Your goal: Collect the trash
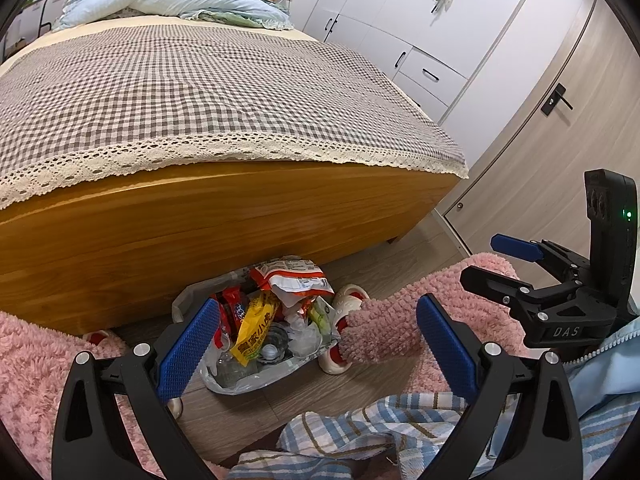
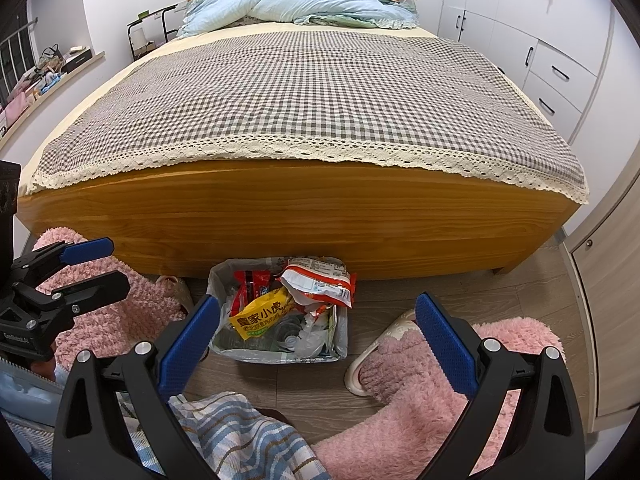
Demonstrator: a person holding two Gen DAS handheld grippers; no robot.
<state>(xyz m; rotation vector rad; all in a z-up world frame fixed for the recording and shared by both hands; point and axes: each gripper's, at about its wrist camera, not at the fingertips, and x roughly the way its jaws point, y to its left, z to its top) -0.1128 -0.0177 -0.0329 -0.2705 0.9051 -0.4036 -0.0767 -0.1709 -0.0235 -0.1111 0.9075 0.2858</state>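
Note:
A small bin lined with a clear plastic bag (image 1: 240, 384) (image 2: 276, 354) stands on the wood floor against the foot of the bed. It is heaped with trash: a yellow snack packet (image 1: 252, 328) (image 2: 260, 316), a torn red-and-white wrapper (image 1: 296, 280) (image 2: 320, 280), and clear plastic. My left gripper (image 1: 318, 348) hovers open and empty above the bin's near side. My right gripper (image 2: 316, 340) is likewise open with nothing between its blue pads. Each shows in the other's view: right gripper (image 1: 480, 260), left gripper (image 2: 118, 264).
The wooden bed (image 2: 304, 216) with a checked cover fills the background. A person's legs in pink fluffy trousers (image 2: 404, 364) and slippers (image 2: 372, 356) flank the bin. A blue plaid cloth (image 2: 240, 432) lies nearest me. White wardrobe (image 1: 400, 24) and a door (image 1: 560, 128) stand right.

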